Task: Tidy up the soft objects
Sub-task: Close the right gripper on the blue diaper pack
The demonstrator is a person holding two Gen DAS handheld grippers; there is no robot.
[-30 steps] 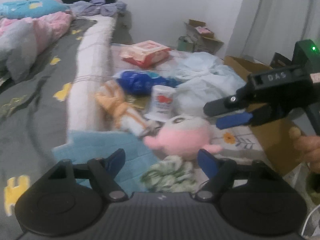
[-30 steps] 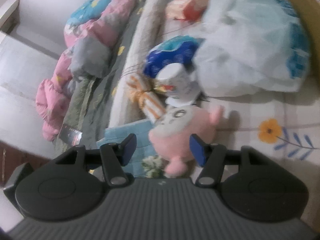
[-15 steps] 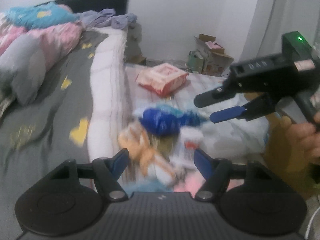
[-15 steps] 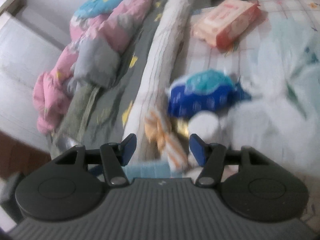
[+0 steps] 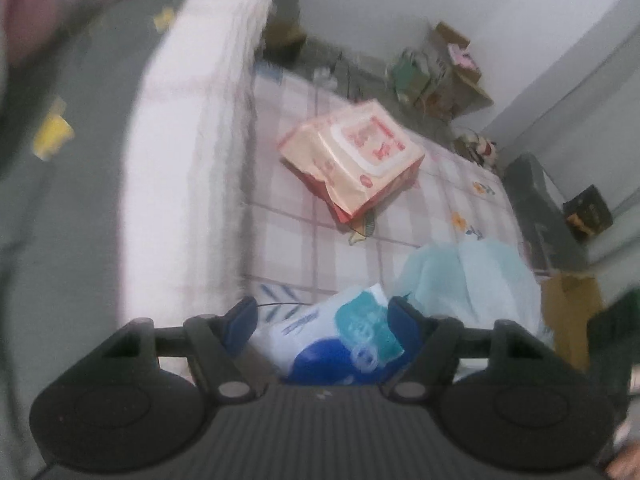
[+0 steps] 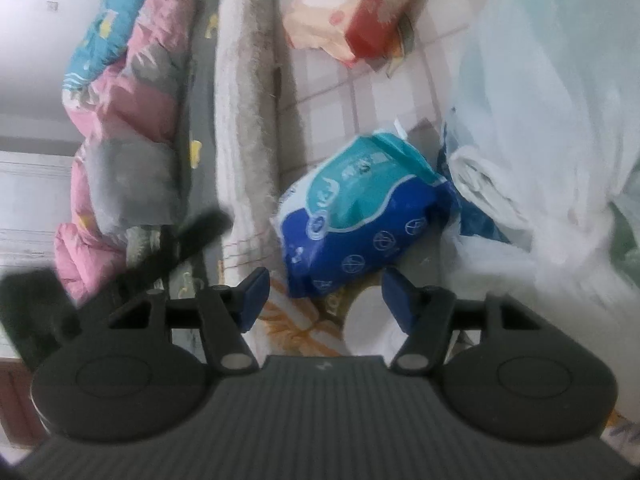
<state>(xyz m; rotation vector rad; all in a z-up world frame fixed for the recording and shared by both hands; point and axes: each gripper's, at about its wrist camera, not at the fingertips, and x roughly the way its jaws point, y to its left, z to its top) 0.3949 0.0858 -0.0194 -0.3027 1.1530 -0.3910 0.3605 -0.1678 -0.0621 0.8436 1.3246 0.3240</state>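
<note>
A blue and teal soft pack [image 5: 340, 340] lies on the checked mat beside the bed, just past my left gripper [image 5: 322, 322], which is open and empty above it. The same pack [image 6: 360, 216] shows ahead of my right gripper [image 6: 326, 298], also open and empty. A red and cream wipes pack [image 5: 352, 160] lies further along the mat and also shows in the right wrist view [image 6: 340, 12]. An orange striped cloth [image 6: 296, 326] and a white cup [image 6: 368, 324] sit under the right gripper's fingers.
A large pale blue plastic bag [image 5: 464, 280] lies right of the blue pack, also in the right wrist view [image 6: 540, 100]. The white mattress edge [image 5: 180, 160] runs along the left. A pink and blue quilt [image 6: 120, 100] lies on the bed. Cardboard boxes [image 5: 448, 68] stand by the far wall.
Both grippers have moved forward along the mat, past the pink plush and blue towel, toward the blue pack. The right gripper has left the left wrist view. Both stayed open.
</note>
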